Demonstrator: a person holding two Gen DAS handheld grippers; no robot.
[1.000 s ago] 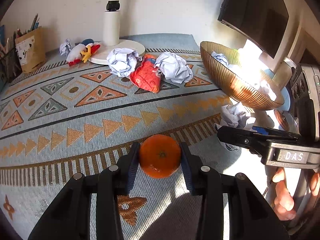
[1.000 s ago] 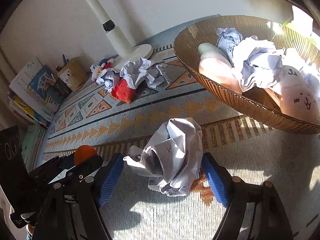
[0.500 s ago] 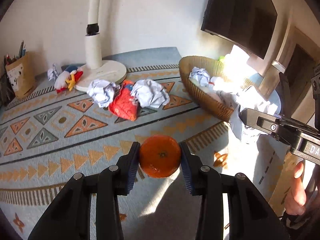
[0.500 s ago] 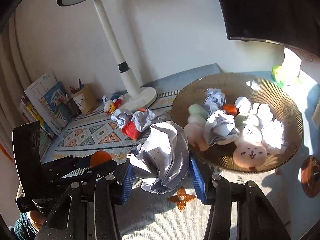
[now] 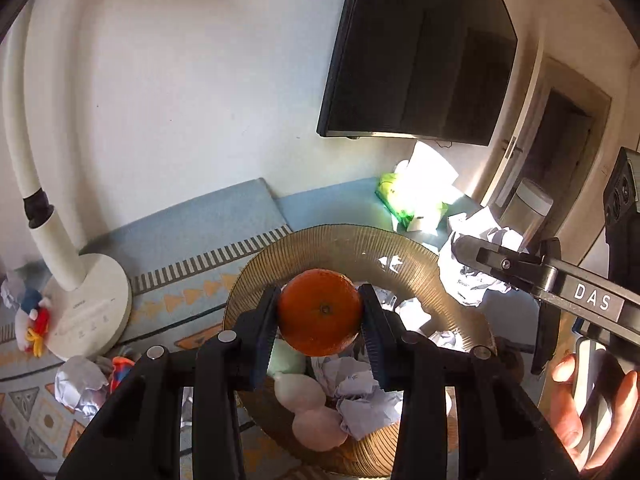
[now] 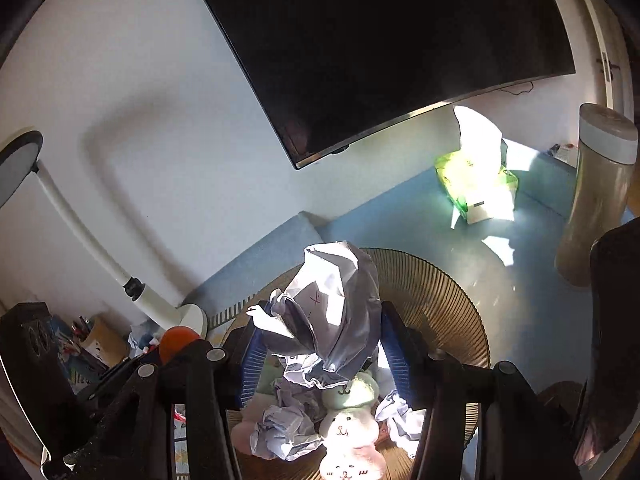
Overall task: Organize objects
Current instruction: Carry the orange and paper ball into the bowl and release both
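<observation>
A dark monitor [image 6: 384,48] fills the wall ahead of me, tilted across the top of both views. Below it a white lamp [image 5: 60,264] curves up from its round base on the patterned mat [image 5: 192,292], at the left.

Under my two claws sits a wide, ribbed brown bowl [image 5: 452,284]. It holds crumpled papers [image 5: 360,404], pale egg-shaped toys [image 5: 316,424] and a pink plush face [image 6: 348,444].

To the far right a tall beige bottle [image 6: 596,200] stands near a green tissue pack [image 6: 472,184] lit by bright sun, on the blue surface behind the bowl.

My left gripper [image 5: 320,320] is closed on an orange [image 5: 320,312], both blue pads pressed to its sides. The orange hangs above the bowl's middle, not touching what lies inside.

My right gripper [image 6: 320,340] is clamped on a crumpled paper ball [image 6: 332,312], which bulges up between the blue pads. It hangs over the bowl too, above the plush face. In the left view this paper shows near the bowl's right rim.

By the lamp base lie a small red, white and blue plush toy [image 5: 32,320], another paper ball [image 5: 80,384] and a red packet [image 5: 120,368]. A cardboard pencil holder [image 6: 100,340] stands at the far left.
</observation>
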